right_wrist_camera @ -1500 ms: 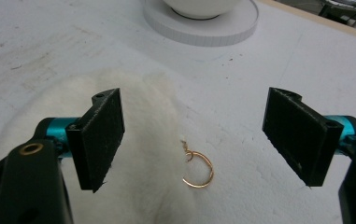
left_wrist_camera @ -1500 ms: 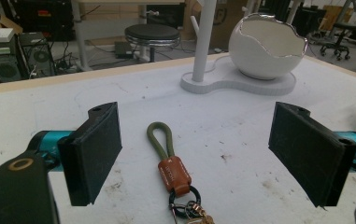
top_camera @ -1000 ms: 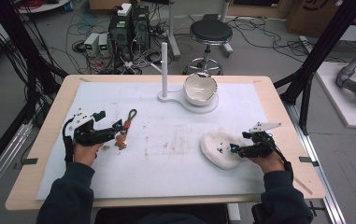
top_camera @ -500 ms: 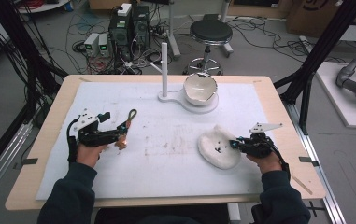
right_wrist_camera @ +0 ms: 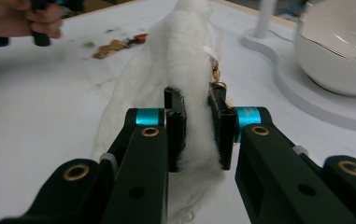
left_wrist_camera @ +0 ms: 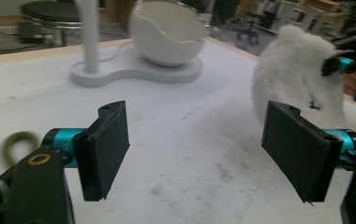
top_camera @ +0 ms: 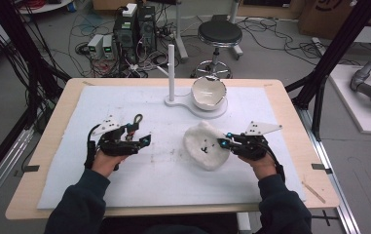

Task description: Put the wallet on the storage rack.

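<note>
step: lifting white plush toy (top_camera: 203,146) off the table's foam mat (top_camera: 173,180) | right gripper (right_wrist_camera: 196,123): jaws pinched on toy's edge | left gripper (left_wrist_camera: 203,149): jaws wide, just been closing slightly, nothing between | next, judged: left must take toy's free side.

A lab or robotics workshop is showing here: cables (top_camera: 12,53) are trailing across the grey floor, computer towers (top_camera: 137,24) are sitting beyond the far edge of the worktop (top_camera: 290,117), and black frame struts (top_camera: 334,53) are standing at its right.
</note>
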